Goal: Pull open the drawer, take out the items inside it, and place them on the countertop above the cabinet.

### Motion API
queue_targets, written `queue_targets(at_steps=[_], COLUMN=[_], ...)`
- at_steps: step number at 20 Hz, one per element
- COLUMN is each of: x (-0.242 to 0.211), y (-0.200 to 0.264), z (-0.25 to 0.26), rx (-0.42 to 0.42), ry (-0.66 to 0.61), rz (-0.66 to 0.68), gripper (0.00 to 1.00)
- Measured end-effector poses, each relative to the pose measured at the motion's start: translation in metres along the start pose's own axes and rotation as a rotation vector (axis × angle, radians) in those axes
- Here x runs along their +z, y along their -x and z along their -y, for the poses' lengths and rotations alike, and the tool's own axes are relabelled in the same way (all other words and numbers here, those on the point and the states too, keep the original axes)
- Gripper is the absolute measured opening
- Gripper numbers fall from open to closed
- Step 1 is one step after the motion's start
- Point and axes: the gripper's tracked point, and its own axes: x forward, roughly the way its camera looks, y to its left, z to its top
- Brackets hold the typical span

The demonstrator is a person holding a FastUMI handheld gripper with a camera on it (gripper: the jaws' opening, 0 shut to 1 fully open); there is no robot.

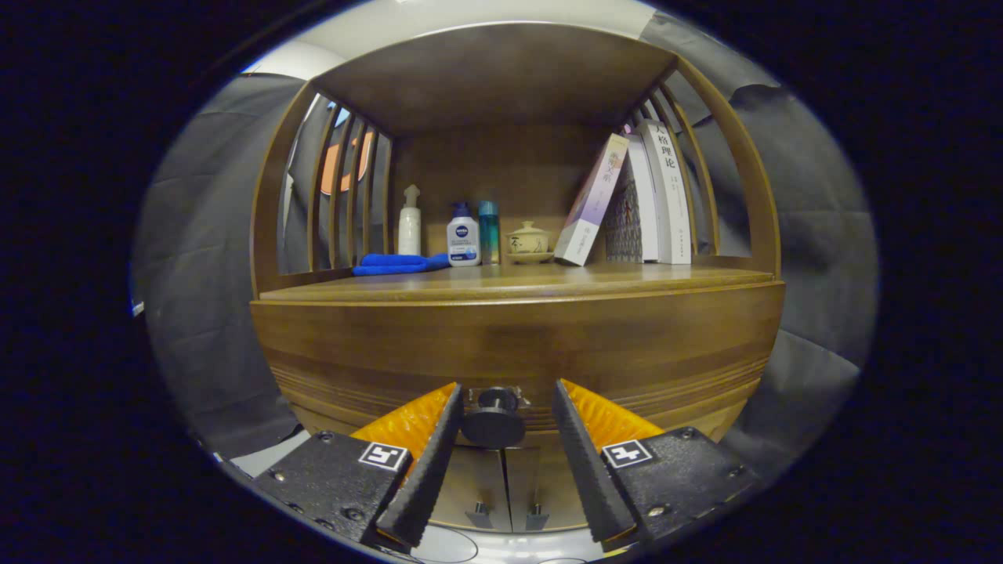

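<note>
- The first step was in hand: the drawer [517, 345] under the countertop [517, 283] was shut, its front flush with the cabinet.
- The drawer's dark round knob [494, 419] sat at the front's lower middle edge, between the fingers.
- The gripper [505, 427] stood apart, one finger either side of the knob, seemingly not pressing it.
- Next, I judged, it needed to close on the knob and pull straight back.
</note>
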Motion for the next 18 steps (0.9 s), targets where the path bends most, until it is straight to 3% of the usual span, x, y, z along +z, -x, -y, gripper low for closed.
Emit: queue_targets(at_steps=[10, 18], x=[-0.012, -0.016], y=[-0.012, 0.007], z=[-0.003, -0.003], rx=[-0.066, -0.061], ry=[0.015, -0.015], rz=[-0.007, -0.032], gripper=[0.45, 0.36])
